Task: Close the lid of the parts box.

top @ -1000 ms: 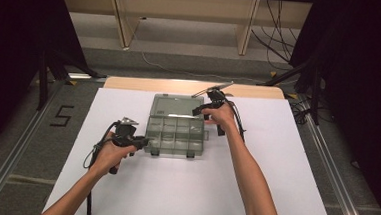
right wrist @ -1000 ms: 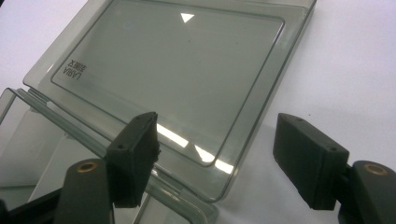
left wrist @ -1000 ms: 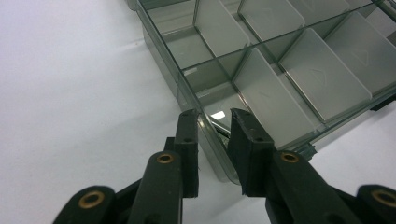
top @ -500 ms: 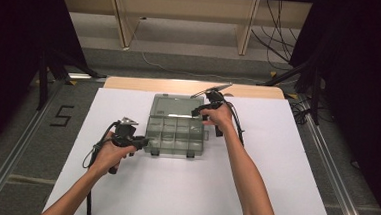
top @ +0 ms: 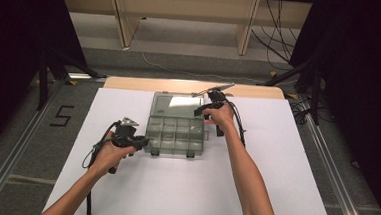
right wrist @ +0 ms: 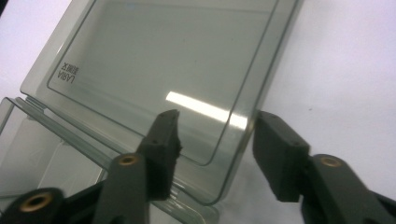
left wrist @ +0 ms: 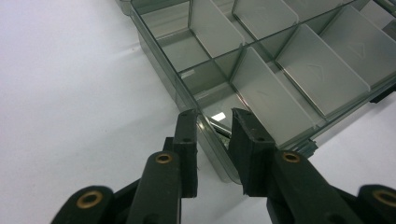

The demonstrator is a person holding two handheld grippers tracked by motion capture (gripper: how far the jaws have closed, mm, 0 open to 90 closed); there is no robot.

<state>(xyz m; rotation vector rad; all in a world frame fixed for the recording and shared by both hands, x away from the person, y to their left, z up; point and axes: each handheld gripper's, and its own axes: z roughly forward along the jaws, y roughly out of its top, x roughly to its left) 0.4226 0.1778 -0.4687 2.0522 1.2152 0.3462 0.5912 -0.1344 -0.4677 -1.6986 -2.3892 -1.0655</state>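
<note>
Right gripper view: right claw (right wrist: 215, 149) narrower around lid (right wrist: 163, 60).

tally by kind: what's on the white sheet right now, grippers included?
Clear compartment box with its lid open: 1
Handheld grippers, left gripper on the box's near corner wall, right gripper straddling the lid's edge, its jaws having just been closing: 2
Total: 3

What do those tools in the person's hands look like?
Both are black. The left gripper has a grey three-cornered plate on top and a trailing black cable; the right gripper has both too. Up close, the black jaws end in flat blocks, with brass rivets at the joints. The forearms are bare.
</note>
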